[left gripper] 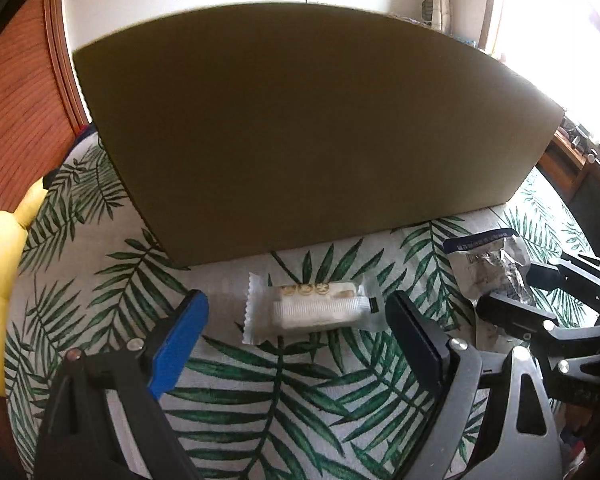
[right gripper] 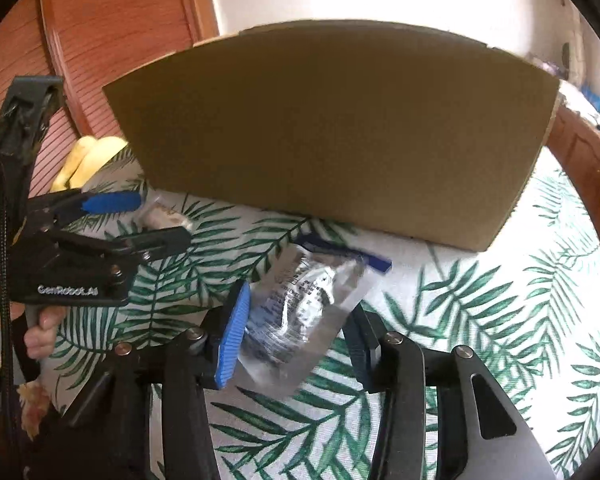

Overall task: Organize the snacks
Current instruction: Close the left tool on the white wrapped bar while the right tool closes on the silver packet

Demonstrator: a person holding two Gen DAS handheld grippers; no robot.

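Note:
A white-wrapped snack bar (left gripper: 308,308) lies on the leaf-print cloth (left gripper: 260,400), just in front of a big cardboard box (left gripper: 300,128). My left gripper (left gripper: 296,304) is open, one finger on each side of the bar and neither touching it. In the right wrist view the same bar (right gripper: 160,216) shows between the left gripper (right gripper: 162,218) fingers. A crinkled silver packet (right gripper: 304,312) with blue print sits between the pads of my right gripper (right gripper: 298,302), which is shut on it. That packet (left gripper: 488,264) and the right gripper (left gripper: 512,292) also appear at the right of the left wrist view.
The cardboard box (right gripper: 332,140) fills the back of the table, its inside hidden. Yellow banana-like objects (right gripper: 88,160) lie at the far left by a wooden slatted door (right gripper: 112,40). A hand (right gripper: 40,332) holds the left gripper's handle.

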